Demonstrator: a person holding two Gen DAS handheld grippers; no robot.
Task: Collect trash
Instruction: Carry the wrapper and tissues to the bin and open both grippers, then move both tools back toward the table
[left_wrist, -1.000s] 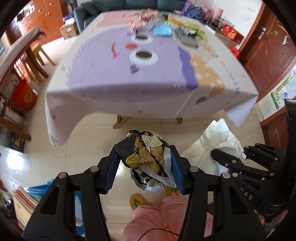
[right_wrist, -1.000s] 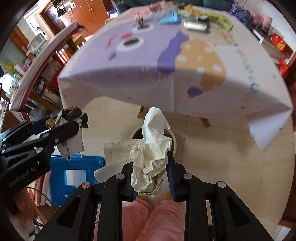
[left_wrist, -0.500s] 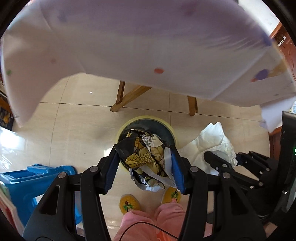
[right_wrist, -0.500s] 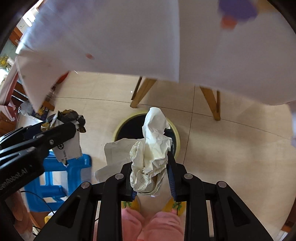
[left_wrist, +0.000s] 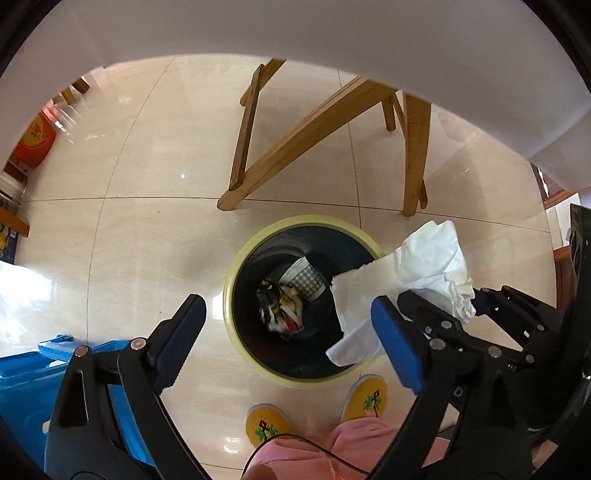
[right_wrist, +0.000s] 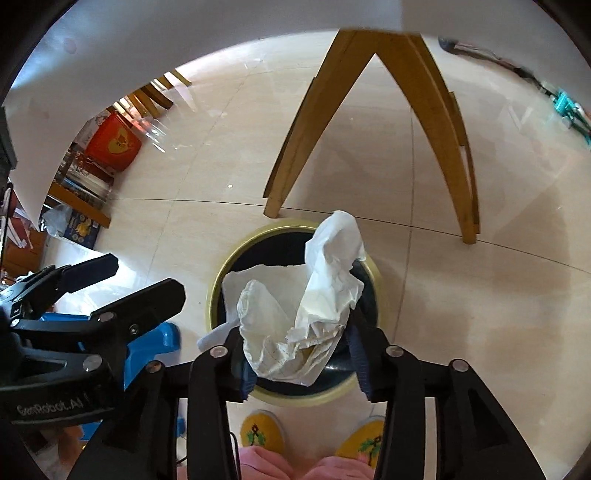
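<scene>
A: What filled the view, biggest things first?

B: A glossy cream tiled floor (left_wrist: 155, 177), with slanted wooden table legs (left_wrist: 295, 140) under a hanging white tablecloth (left_wrist: 332, 44). Below those stood a round dark bin with a pale yellow rim (left_wrist: 236, 266).

A: And the trash?

B: A crumpled white paper wad (right_wrist: 306, 314), creased and partly folded, with one flat sheet sticking out to the side, was held directly over the bin's mouth. The right gripper (right_wrist: 301, 354) was clamped on it, blue pads pressing both sides.

A: The other tool?

B: The left gripper (left_wrist: 291, 336) hung above the bin with its fingers spread wide and nothing between them. Inside the bin lay a dark floral wrapper (left_wrist: 277, 306), blurred, beside a checked paper cup (left_wrist: 304, 277).

A: Anything smaller?

B: Yellow embroidered slippers (left_wrist: 267, 424) just beside the bin, and pink trousers (left_wrist: 354, 446) at the bottom edge.
</scene>
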